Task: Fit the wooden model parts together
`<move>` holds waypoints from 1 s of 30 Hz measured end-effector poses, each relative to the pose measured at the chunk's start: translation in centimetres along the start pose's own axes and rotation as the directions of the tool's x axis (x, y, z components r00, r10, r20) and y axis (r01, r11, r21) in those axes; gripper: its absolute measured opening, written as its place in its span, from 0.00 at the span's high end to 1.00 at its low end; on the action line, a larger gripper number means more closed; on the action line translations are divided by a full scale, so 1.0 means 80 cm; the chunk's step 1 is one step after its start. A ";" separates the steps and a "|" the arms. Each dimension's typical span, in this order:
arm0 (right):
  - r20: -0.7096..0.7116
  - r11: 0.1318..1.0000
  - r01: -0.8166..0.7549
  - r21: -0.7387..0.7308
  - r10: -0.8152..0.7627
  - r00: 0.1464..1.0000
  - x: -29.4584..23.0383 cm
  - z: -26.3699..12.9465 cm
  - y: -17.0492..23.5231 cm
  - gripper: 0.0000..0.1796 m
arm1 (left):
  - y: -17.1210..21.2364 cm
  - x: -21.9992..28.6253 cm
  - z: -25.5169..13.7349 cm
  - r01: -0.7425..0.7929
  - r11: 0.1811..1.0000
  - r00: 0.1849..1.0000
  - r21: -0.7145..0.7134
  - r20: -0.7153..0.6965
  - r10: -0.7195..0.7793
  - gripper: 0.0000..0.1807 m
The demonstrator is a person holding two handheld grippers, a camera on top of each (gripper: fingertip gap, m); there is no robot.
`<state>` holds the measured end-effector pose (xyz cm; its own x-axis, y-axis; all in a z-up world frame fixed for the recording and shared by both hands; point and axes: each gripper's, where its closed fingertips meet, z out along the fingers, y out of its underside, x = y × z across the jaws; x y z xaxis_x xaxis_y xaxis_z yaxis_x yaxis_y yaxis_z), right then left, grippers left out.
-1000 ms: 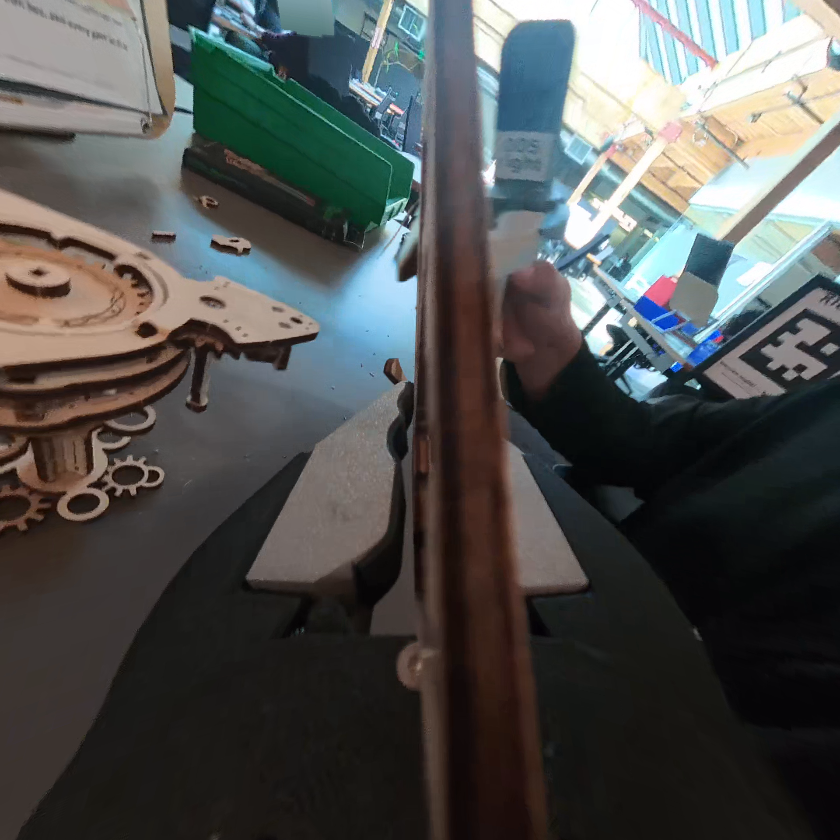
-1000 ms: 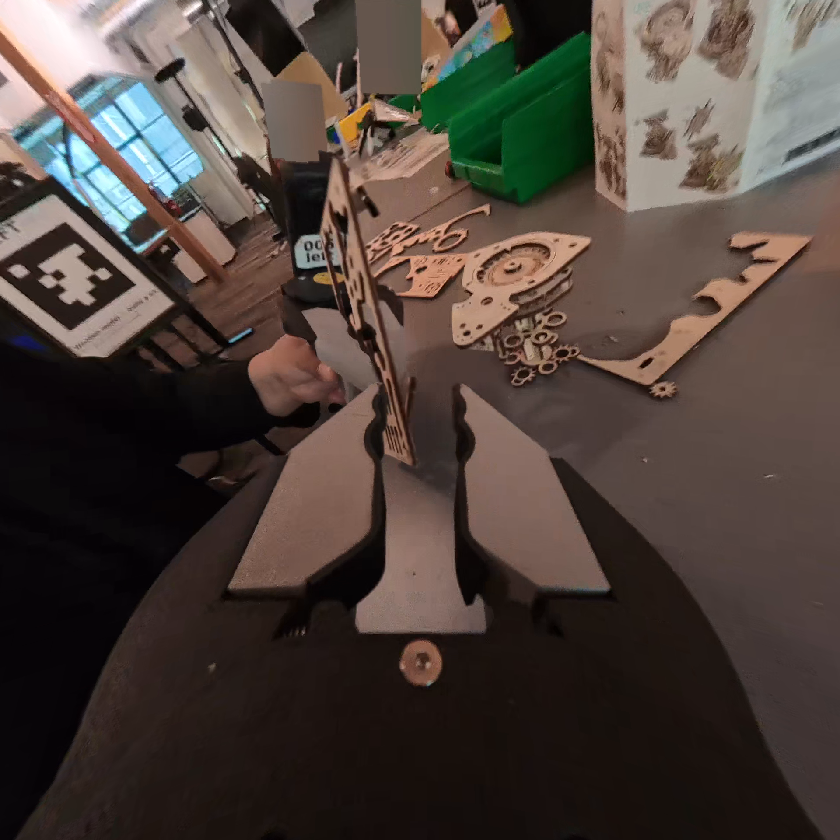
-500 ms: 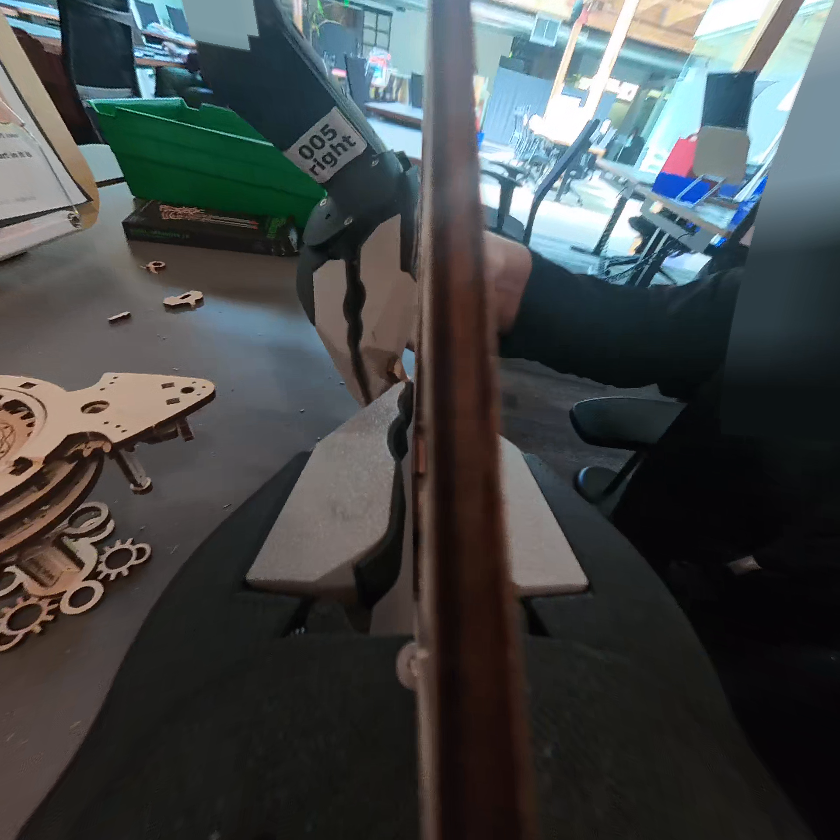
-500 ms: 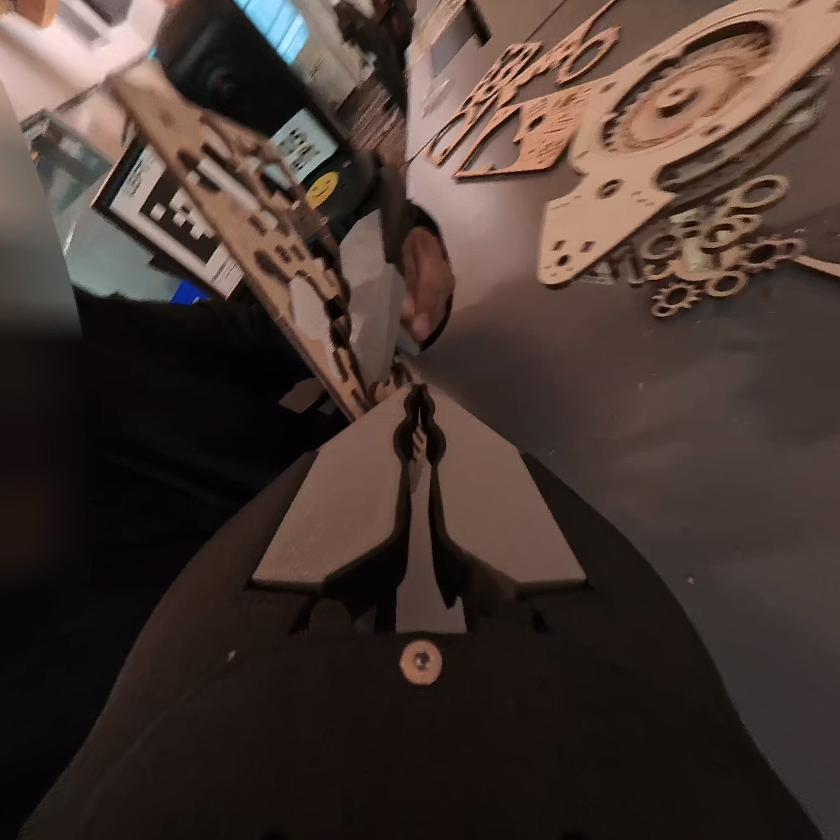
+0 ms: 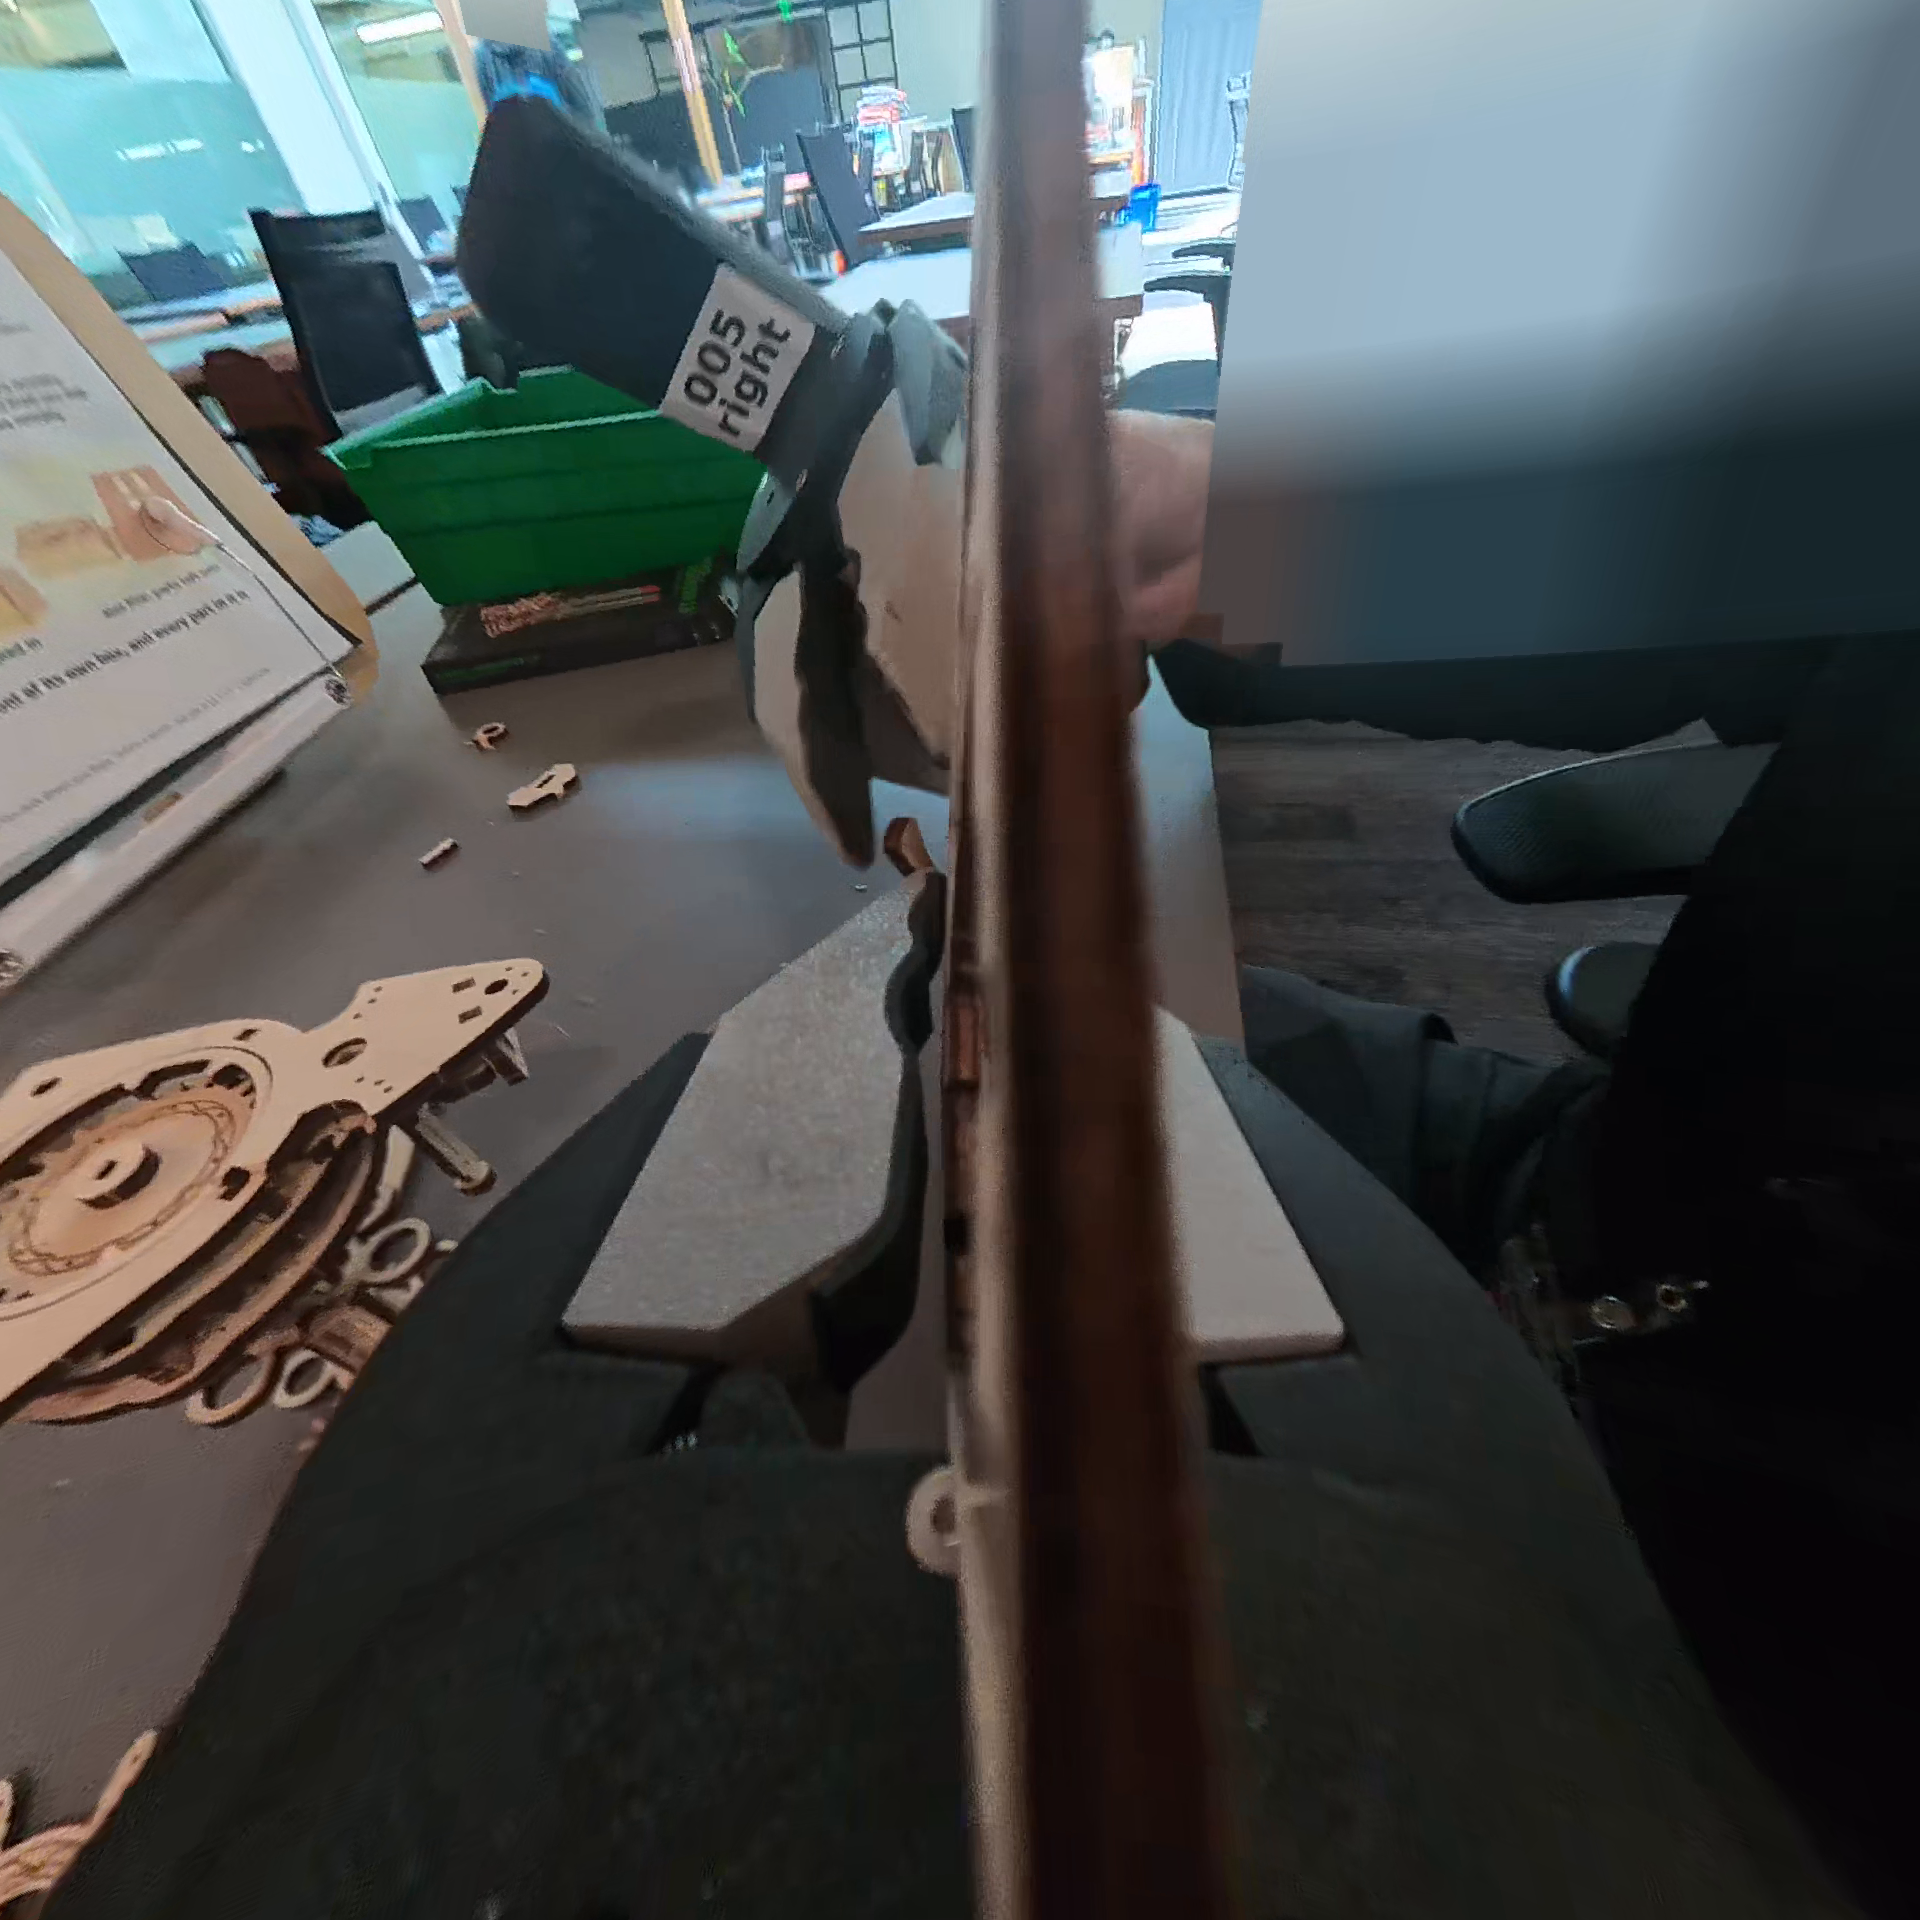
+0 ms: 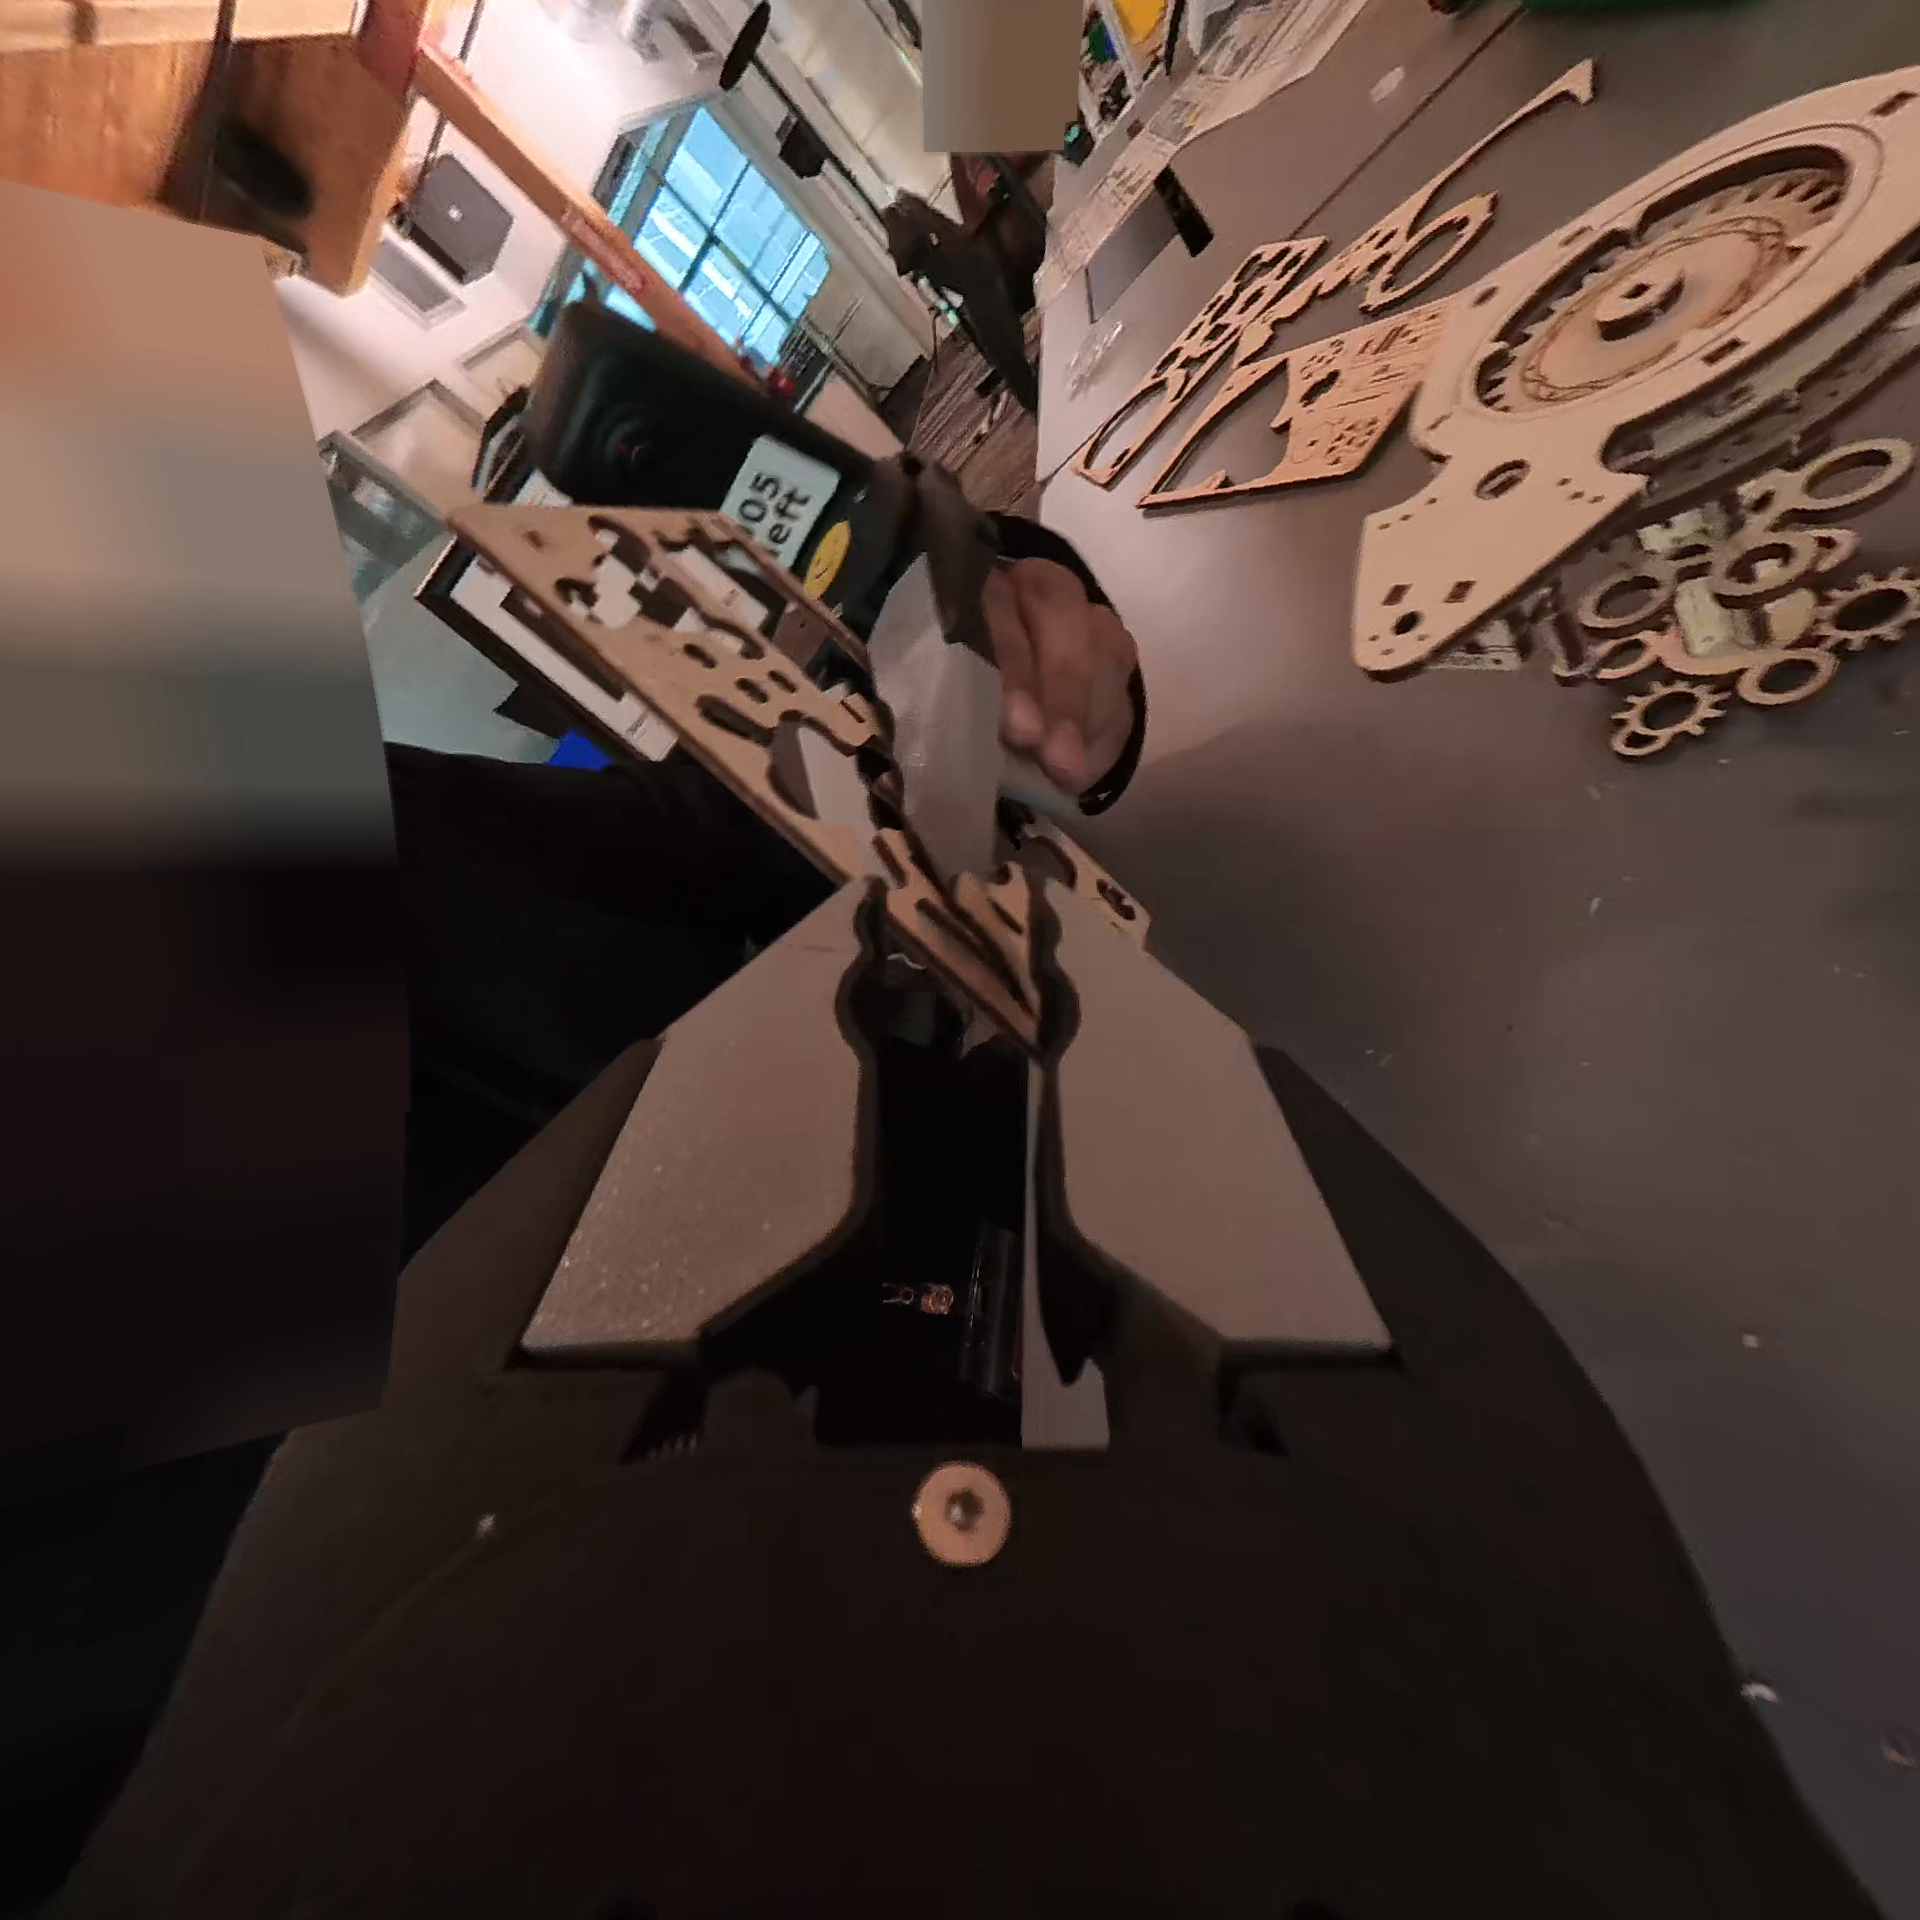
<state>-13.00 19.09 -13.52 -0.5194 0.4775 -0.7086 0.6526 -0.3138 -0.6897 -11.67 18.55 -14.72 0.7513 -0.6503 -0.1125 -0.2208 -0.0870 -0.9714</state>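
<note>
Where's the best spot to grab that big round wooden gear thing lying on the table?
Probably its flat tab, which sticks out past the round wooden gear assembly and sits raised off the table. Come in sideways, one jaw above, one below.

In the left wrist view the wooden sheet (image 5: 1060,935) stands edge-on between the left gripper's (image 5: 961,914) fingers; the right gripper (image 5: 831,665) sits just beyond them, left of the sheet; the gear assembly (image 5: 197,1174) lies on the table (image 5: 644,914) at the left, loose gears (image 5: 312,1361) beside it; farther back sits a bin (image 5: 540,488) upon a flat box (image 5: 582,634); a leaflet stand (image 5: 125,582) is at far left; small offcuts (image 5: 540,784) lie between.
</note>
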 end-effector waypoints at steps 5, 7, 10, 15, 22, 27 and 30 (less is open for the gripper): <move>-0.001 1.000 0.007 0.026 -0.007 1.000 0.004 -0.003 -0.004 0.84 | 0.001 0.001 0.000 -0.078 0.997 0.997 -0.019 0.014 0.078 0.99; -0.011 1.000 0.019 -0.009 -0.019 1.000 0.003 0.003 0.002 0.83 | 0.002 0.002 0.001 -0.106 0.994 0.994 -0.032 0.024 0.107 1.00; -0.067 0.998 0.033 -0.057 -0.037 0.997 0.014 0.009 0.010 0.84 | 0.000 0.004 0.003 -0.138 0.990 0.990 -0.027 0.026 0.139 0.99; -0.161 0.990 0.125 -0.064 -0.134 0.978 0.023 0.006 0.006 1.00 | 0.010 0.004 0.006 -0.216 0.974 0.974 -0.071 0.057 0.220 0.96; -0.479 0.966 0.157 0.203 -0.042 0.877 0.091 -0.097 -0.038 1.00 | 0.028 0.008 -0.016 -0.485 0.826 0.831 -0.288 0.141 0.538 0.98; -0.551 0.999 0.041 0.027 -0.019 0.834 0.110 -0.120 0.001 0.99 | 0.050 -0.040 -0.088 -0.431 0.749 0.771 -0.504 0.225 0.595 0.98; -0.670 0.997 -0.027 -0.073 -0.029 0.742 0.148 -0.136 0.025 0.89 | 0.087 -0.074 -0.128 -0.361 0.634 0.749 -0.684 0.193 0.634 0.92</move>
<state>-11.86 33.10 -21.65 -0.0347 0.9130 -0.4066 0.7050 -0.2660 -0.6574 -23.99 14.05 -18.68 0.5426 -0.3961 -0.7407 -0.8364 -0.3367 -0.4326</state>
